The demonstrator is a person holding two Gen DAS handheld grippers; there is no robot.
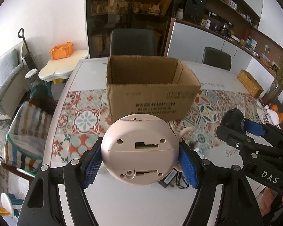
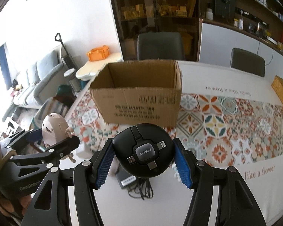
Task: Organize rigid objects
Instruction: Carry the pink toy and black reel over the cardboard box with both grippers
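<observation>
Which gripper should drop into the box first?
Probably right: the right gripper, holding the black cable hub, sits centred before the cardboard box; the left gripper, gripping the pink toy, faces its left half.

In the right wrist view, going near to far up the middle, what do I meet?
Black adapter with its coiled cable on the table → round black charger clamped in the right hand-held gripper → open cardboard box → dark chair behind the table → glass-fronted cabinet.

The cardboard box (image 1: 151, 86) stands open-topped at 12 o'clock — its near wall blocks a level approach. A black adapter and cable (image 2: 135, 184) lie on the table (image 2: 226, 197) at 6 o'clock — bare surface at 3.
</observation>
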